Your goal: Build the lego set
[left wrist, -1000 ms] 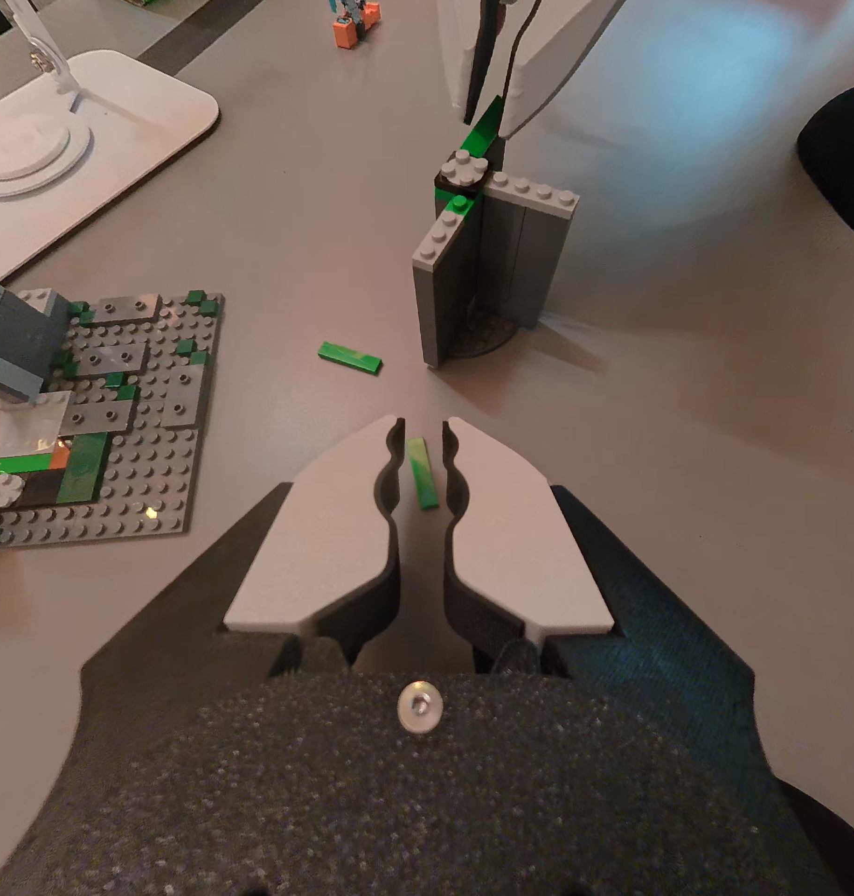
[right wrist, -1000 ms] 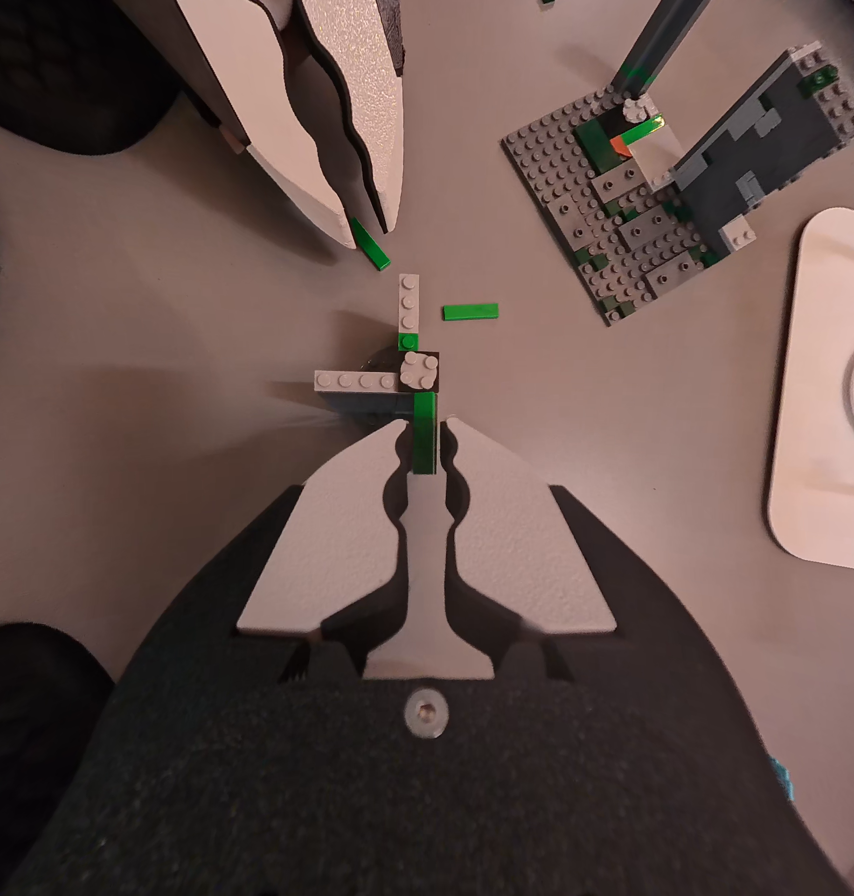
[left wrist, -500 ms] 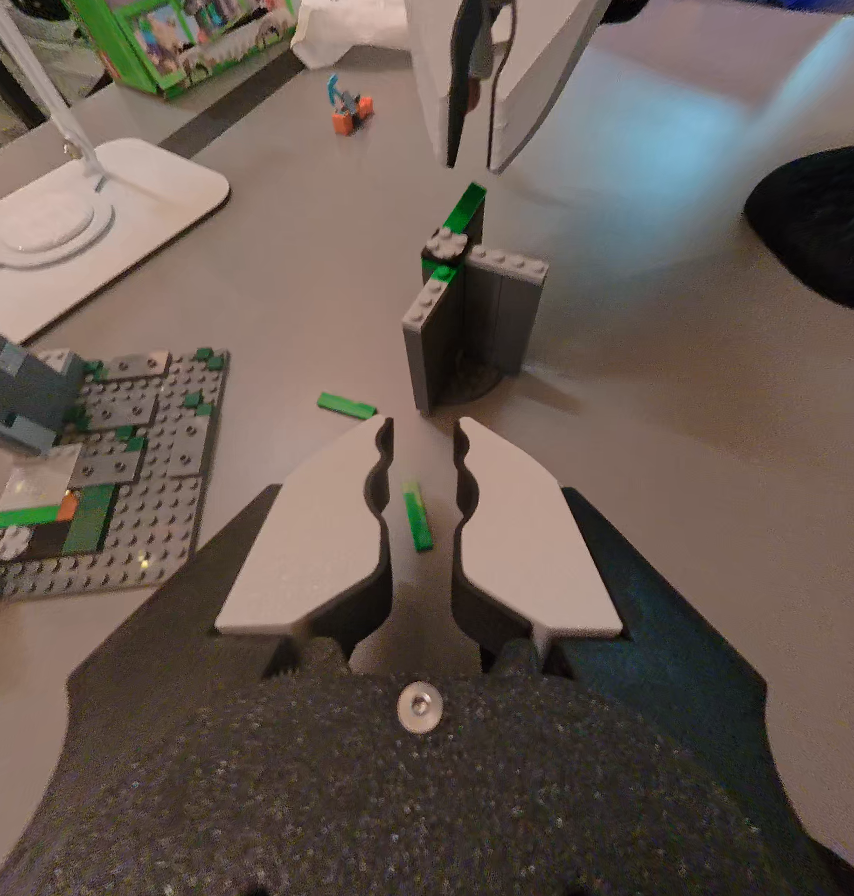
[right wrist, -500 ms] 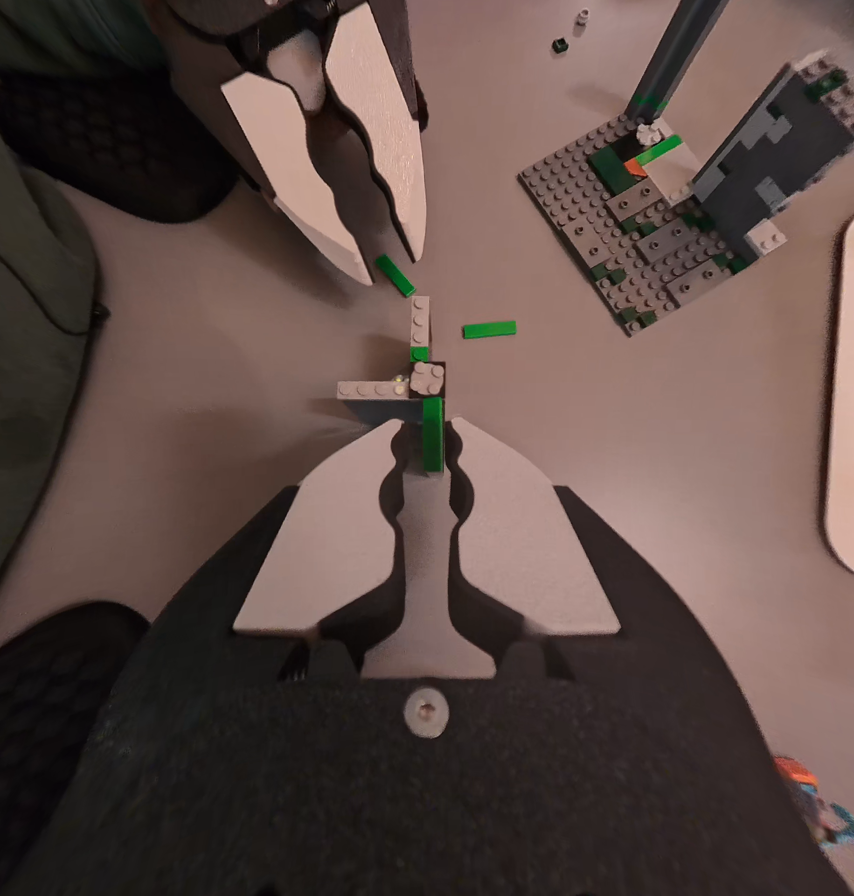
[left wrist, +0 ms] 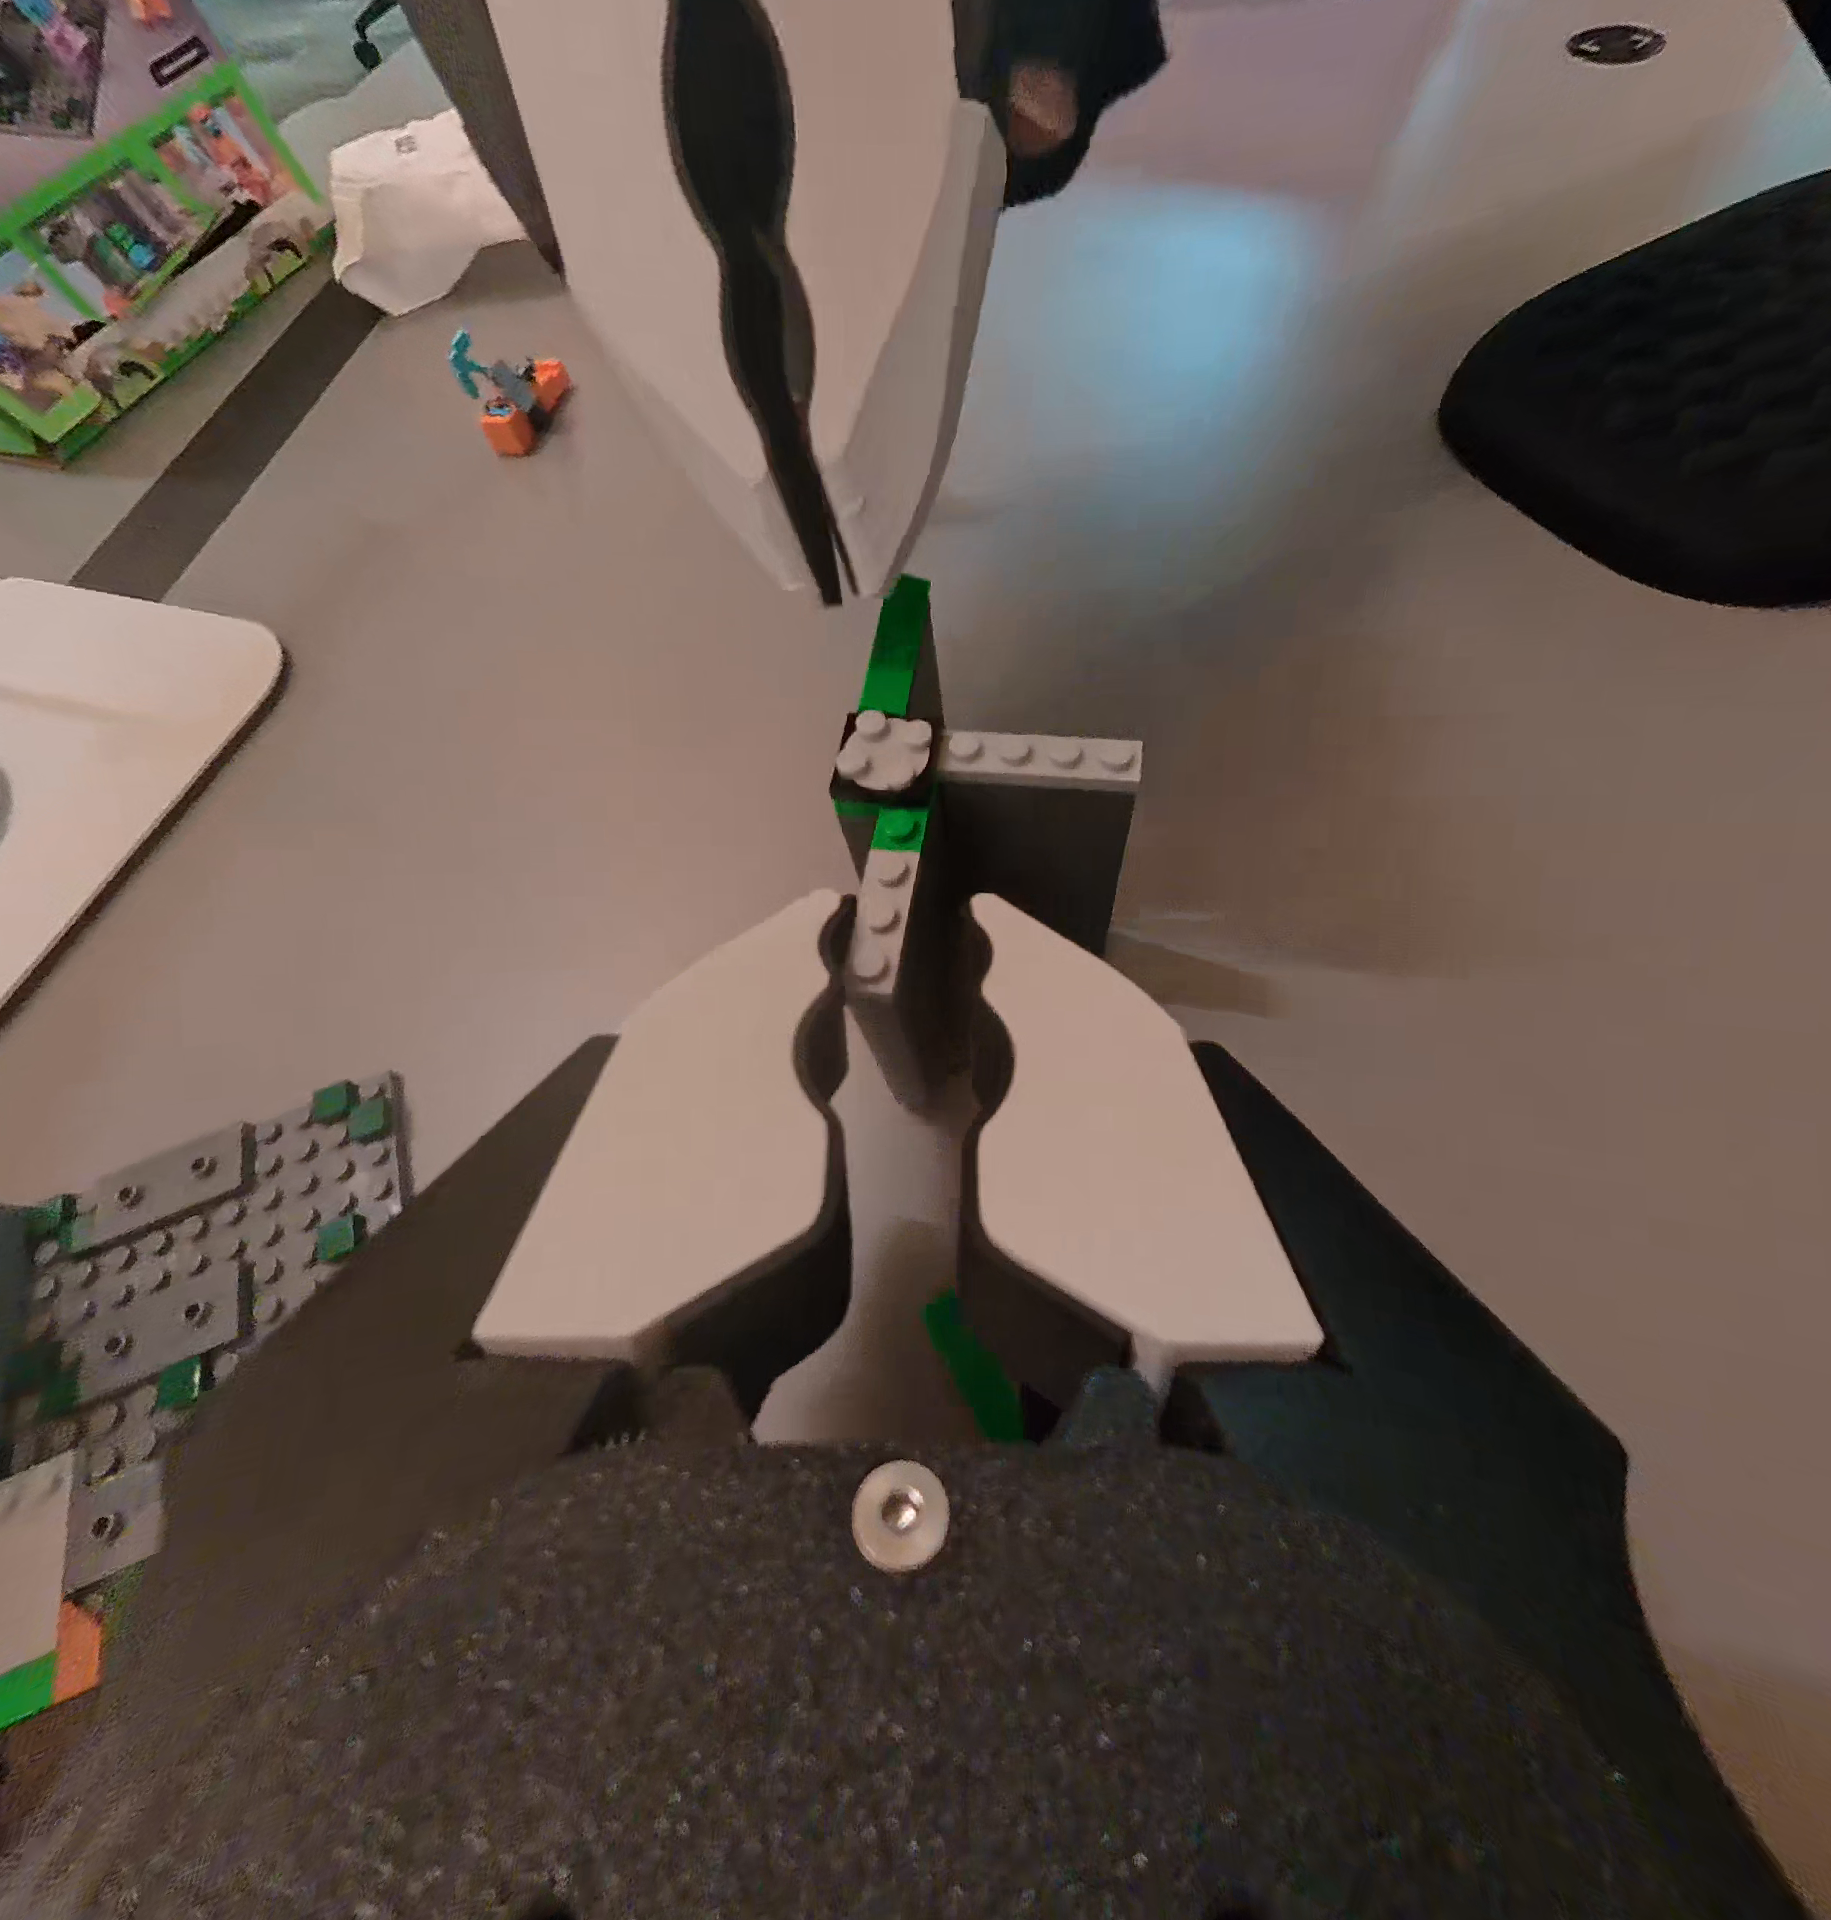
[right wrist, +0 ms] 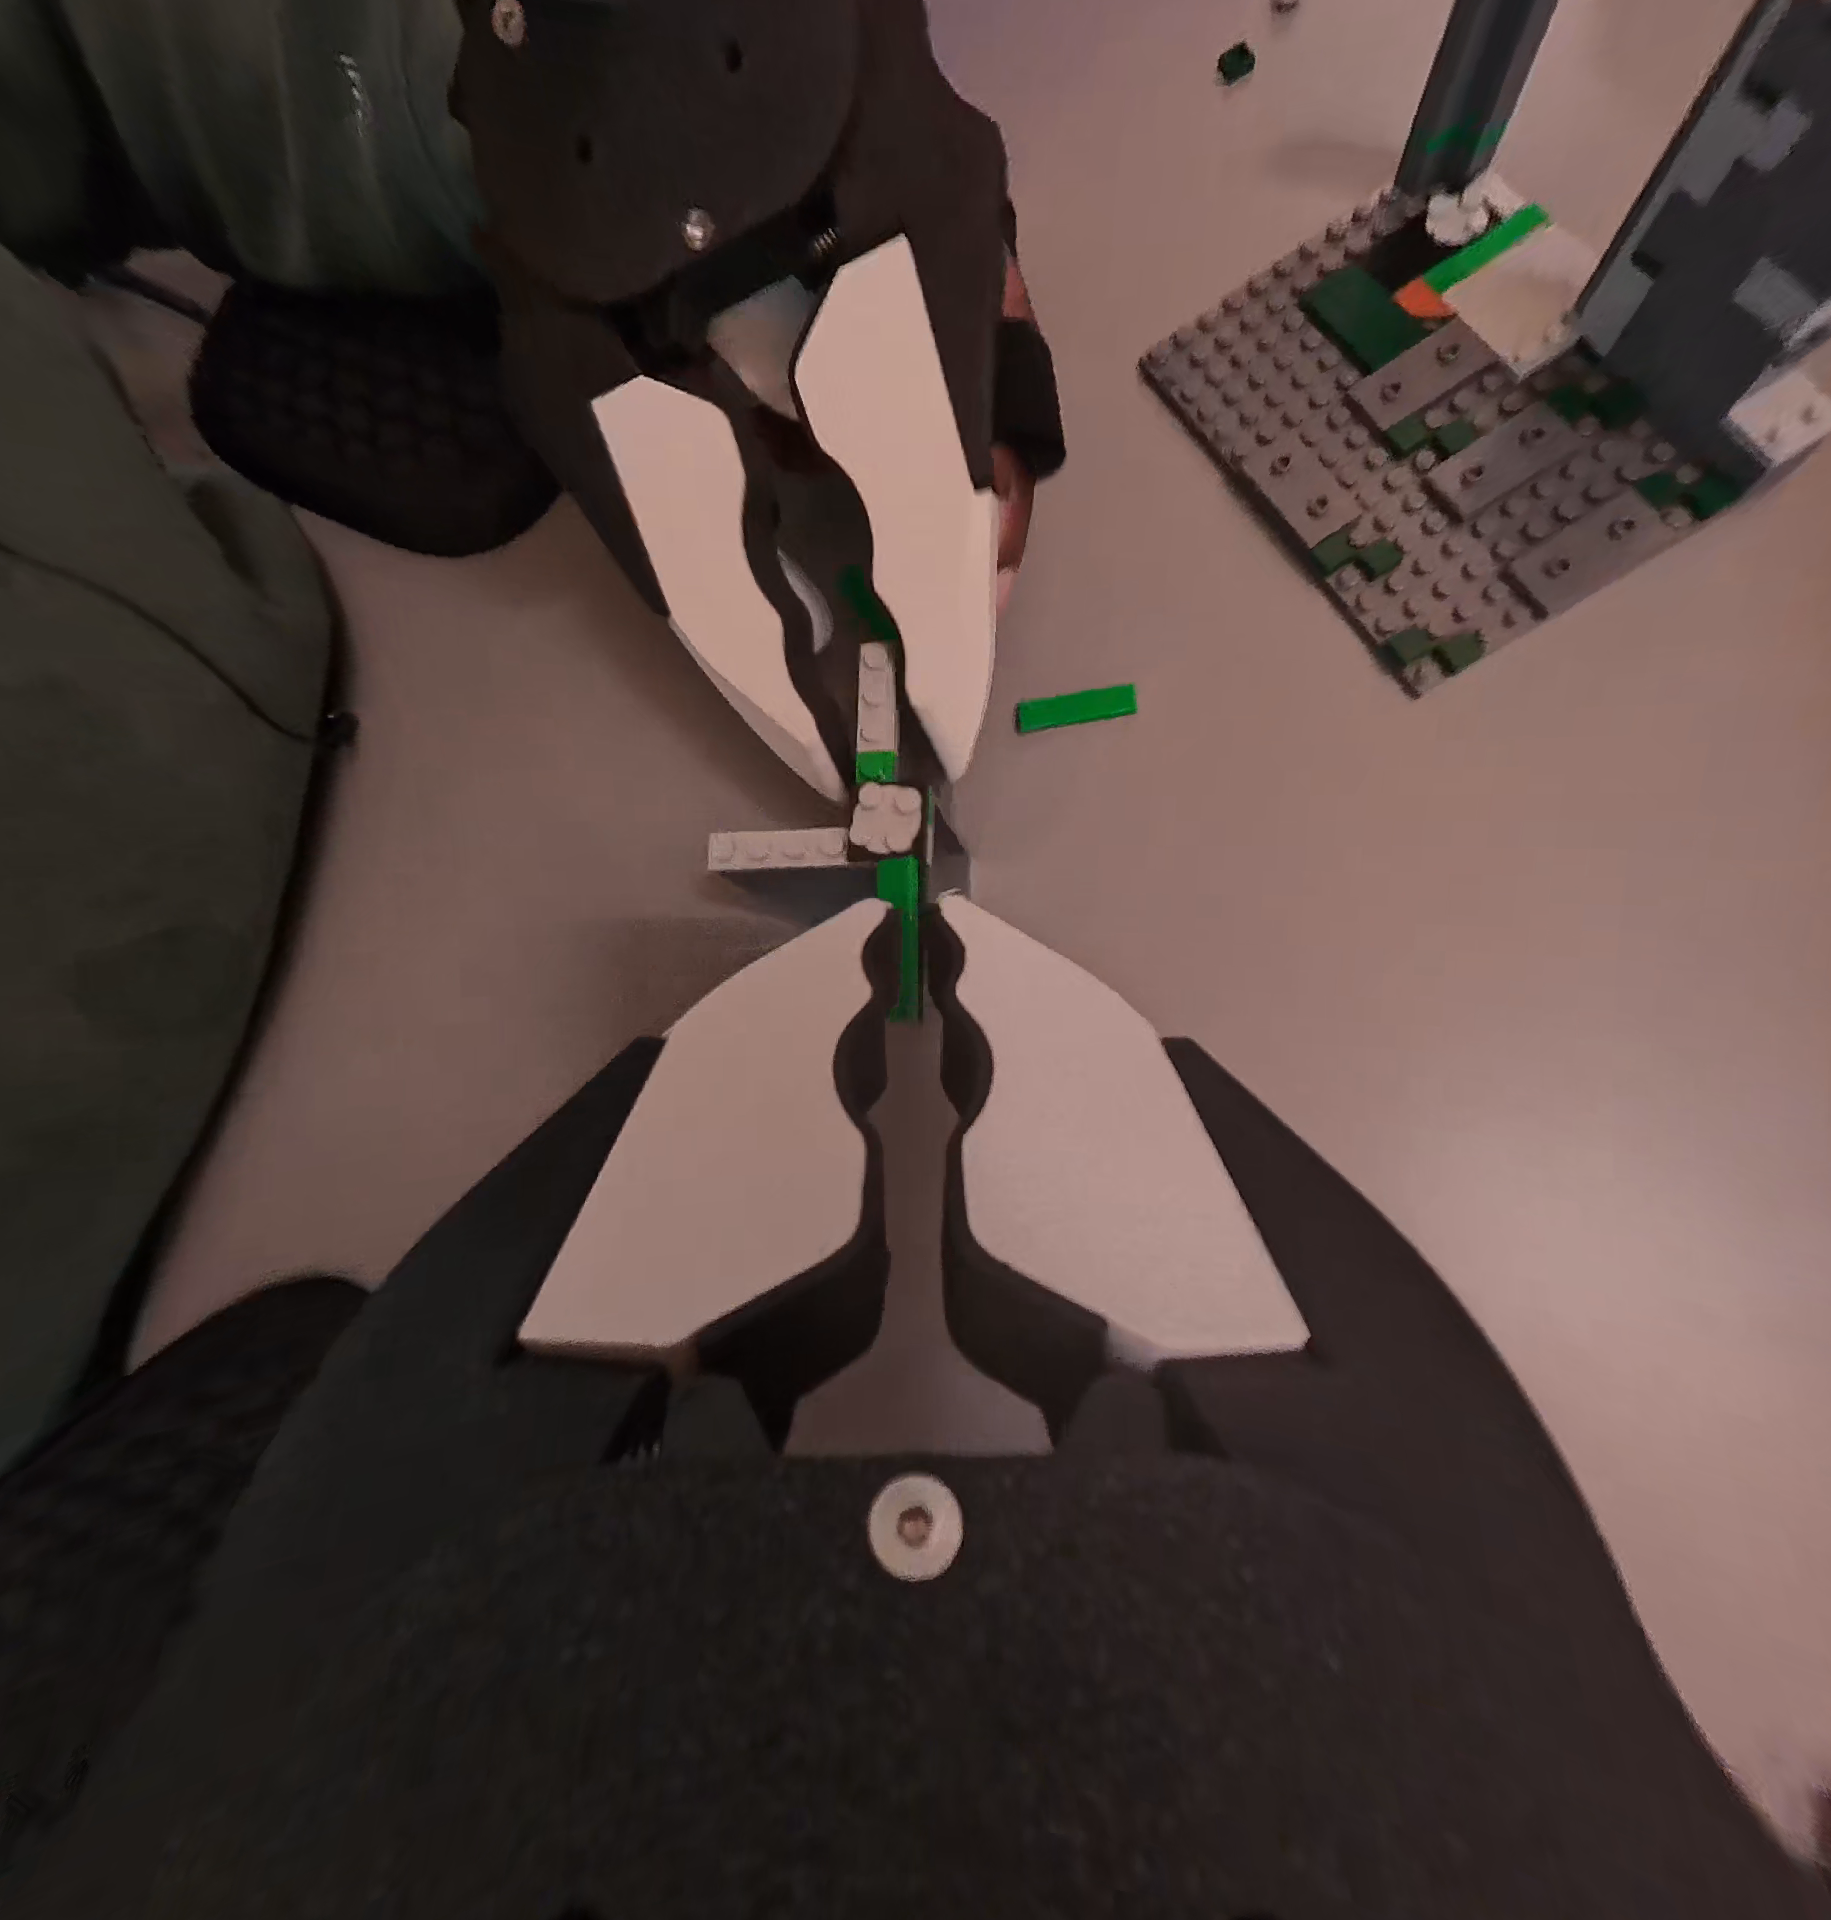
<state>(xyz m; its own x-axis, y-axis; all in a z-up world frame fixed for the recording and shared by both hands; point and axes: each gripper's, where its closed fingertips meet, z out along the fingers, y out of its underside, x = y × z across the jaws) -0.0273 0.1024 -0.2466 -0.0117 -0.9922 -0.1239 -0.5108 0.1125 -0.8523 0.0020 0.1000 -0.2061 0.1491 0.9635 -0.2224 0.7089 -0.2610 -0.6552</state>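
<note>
Left gripper [left wrist: 895,914] first: my fingers are spread around the nearest grey wing of the small grey pillar assembly [left wrist: 978,821], with gaps on both sides, so nothing is pinched. Beneath my palm a loose green tile [left wrist: 973,1361] lies on the table [left wrist: 578,748]. At eight o'clock sits the grey baseplate [left wrist: 256,1216], studded with grey and green tiles. My right gripper [right wrist: 911,914] has narrowly parted fingers astride the assembly's green strip [right wrist: 900,945]; I cannot tell whether they touch it. Another green tile [right wrist: 1075,709] lies at one o'clock.
</note>
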